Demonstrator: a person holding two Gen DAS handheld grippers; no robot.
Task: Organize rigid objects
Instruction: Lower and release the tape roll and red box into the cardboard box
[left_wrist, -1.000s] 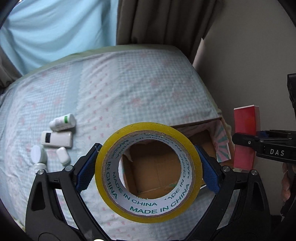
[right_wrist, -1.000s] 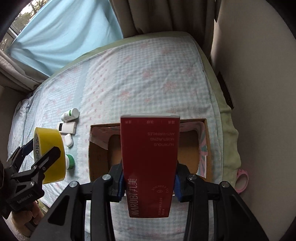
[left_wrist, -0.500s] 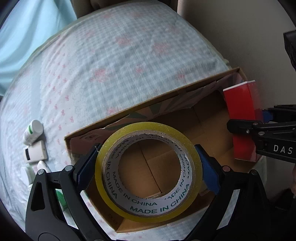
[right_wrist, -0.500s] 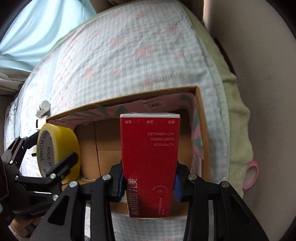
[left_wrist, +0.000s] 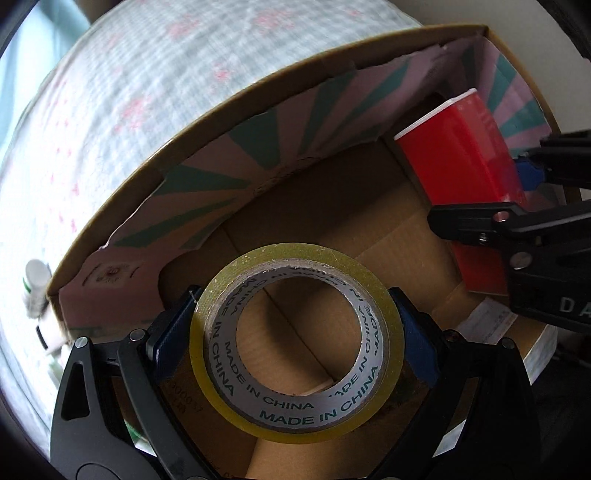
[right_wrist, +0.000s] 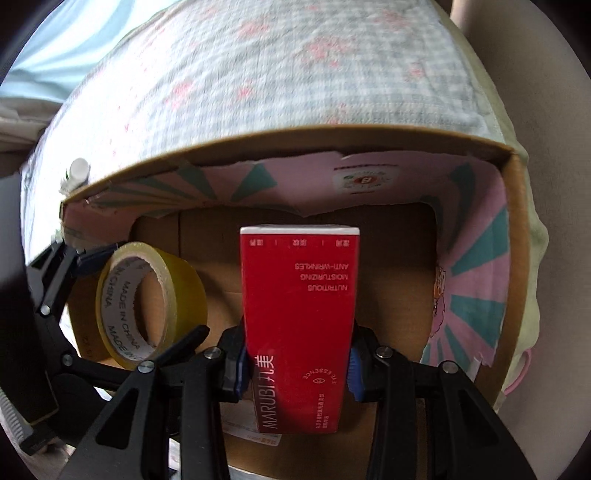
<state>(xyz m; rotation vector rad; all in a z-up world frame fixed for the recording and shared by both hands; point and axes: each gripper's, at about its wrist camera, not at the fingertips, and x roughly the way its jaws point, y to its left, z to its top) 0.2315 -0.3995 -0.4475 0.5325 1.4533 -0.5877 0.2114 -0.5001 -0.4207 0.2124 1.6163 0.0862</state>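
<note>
My left gripper (left_wrist: 295, 343) is shut on a yellow tape roll (left_wrist: 210, 354), held on edge inside the open cardboard box (left_wrist: 258, 85), low over its left half. My right gripper (right_wrist: 295, 365) is shut on a red carton (right_wrist: 299, 314) and holds it inside the box's right half. The tape roll (right_wrist: 184, 288) and left gripper (right_wrist: 122, 291) show at the left of the right wrist view. The red carton (left_wrist: 458, 162) and right gripper (left_wrist: 517, 192) show at the right of the left wrist view. The box floor (right_wrist: 391, 266) is bare brown cardboard.
The box sits on a bed with a checked floral sheet (left_wrist: 129, 92). A white and green bottle (left_wrist: 35, 284) and a white item (left_wrist: 48, 332) lie on the sheet left of the box. A pink ring (right_wrist: 521, 373) lies by the box's right side.
Both grippers have moved forward and down into the box with their loads. The box now fills both views, and the items on the sheet have slid to the left edge.
</note>
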